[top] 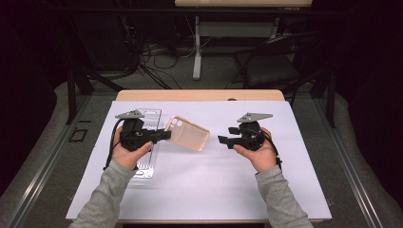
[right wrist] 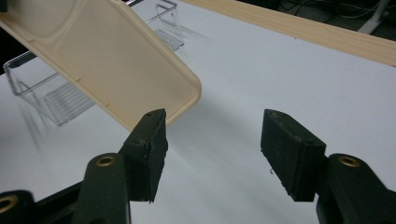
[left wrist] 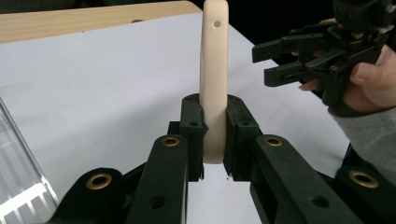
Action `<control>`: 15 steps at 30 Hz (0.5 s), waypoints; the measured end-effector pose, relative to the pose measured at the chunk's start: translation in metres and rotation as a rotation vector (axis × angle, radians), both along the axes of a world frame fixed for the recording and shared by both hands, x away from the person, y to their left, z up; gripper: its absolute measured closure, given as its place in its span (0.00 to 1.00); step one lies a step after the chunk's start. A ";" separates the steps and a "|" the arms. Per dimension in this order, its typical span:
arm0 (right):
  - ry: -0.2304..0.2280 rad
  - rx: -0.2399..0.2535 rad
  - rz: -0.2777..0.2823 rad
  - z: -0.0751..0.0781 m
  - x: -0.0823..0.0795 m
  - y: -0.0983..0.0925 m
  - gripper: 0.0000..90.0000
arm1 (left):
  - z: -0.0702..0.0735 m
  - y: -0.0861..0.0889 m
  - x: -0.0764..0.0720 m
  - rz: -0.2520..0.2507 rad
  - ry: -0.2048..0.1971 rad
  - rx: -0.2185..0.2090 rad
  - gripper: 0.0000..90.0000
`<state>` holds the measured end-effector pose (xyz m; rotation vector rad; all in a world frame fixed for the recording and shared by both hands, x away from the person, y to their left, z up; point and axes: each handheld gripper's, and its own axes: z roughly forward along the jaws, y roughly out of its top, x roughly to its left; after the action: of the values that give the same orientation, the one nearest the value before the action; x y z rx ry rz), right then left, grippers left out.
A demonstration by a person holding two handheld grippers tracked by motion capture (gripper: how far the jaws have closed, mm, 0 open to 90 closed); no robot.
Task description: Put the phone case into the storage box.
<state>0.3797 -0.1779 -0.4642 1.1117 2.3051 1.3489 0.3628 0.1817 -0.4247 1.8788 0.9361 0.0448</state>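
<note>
Two grippers, one phone case, one clear tray on your white sheet.
Your left gripper hides the case's clamped end and much of the clear plastic tray by the sheet's left edge; the tray's contents can't be made out. White sheet covers a wooden table; the room behind is dark, with cables and one chair. Left jaws are clamped on the beige case, held above the sheet, left of centre. Your right gripper stands empty with its jaws apart, just beside the case's free end.
</note>
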 end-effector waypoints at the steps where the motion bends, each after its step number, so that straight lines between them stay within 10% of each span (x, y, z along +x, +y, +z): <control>1: -0.002 0.001 0.011 0.000 -0.001 -0.001 0.44 | 0.000 0.000 0.000 -0.005 0.001 0.006 0.89; 15: -0.081 -0.011 0.130 0.008 -0.016 0.003 0.48 | 0.008 -0.003 -0.005 -0.116 0.009 0.036 0.89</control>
<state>0.3633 -0.1744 -0.4560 0.9001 2.3583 1.3981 0.3579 0.1792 -0.4169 1.9652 0.8358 -0.0173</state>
